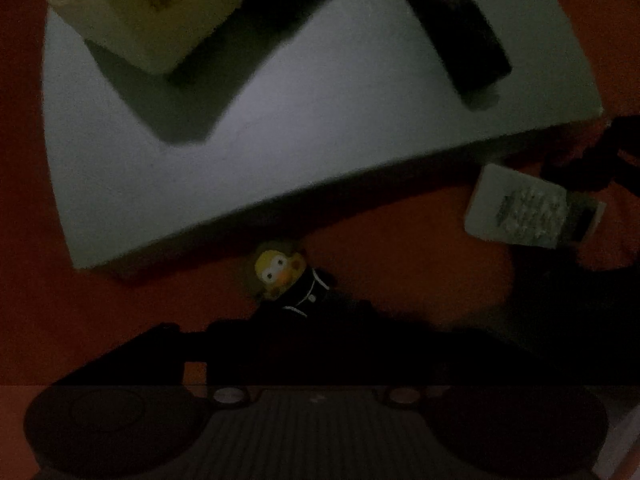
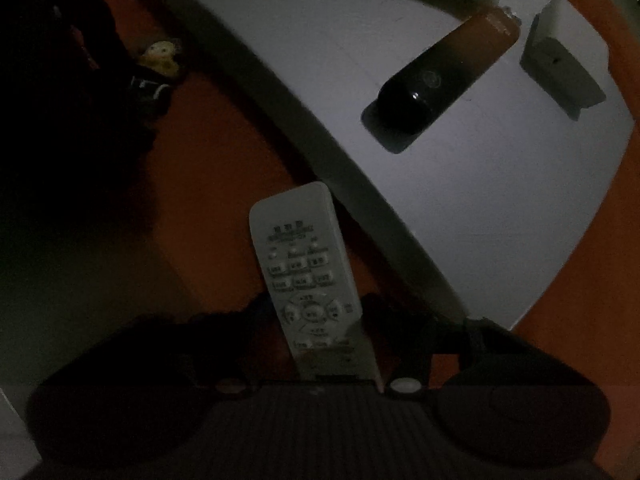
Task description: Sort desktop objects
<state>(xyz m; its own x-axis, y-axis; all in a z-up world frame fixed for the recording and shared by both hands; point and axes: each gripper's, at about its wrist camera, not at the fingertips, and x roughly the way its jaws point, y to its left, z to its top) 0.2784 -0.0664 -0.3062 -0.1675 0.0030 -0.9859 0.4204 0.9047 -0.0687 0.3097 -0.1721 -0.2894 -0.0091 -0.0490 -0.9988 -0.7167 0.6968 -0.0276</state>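
The scene is very dark. A small duck figurine (image 1: 286, 278) with a yellow face and black coat lies between my left gripper's (image 1: 292, 320) dark fingers, which look shut on it, just in front of the white tray (image 1: 280, 152). My right gripper (image 2: 316, 320) is shut on a white remote control (image 2: 304, 268), held beside the tray's rim (image 2: 360, 200). The remote (image 1: 528, 208) also shows at the right of the left wrist view, and the duck (image 2: 160, 60) at the upper left of the right wrist view.
In the tray lie a pale box (image 1: 140, 8), a long dark-and-brown case (image 2: 444, 80) and a small grey block (image 2: 560, 76). The tray rests on an orange surface (image 1: 400, 248).
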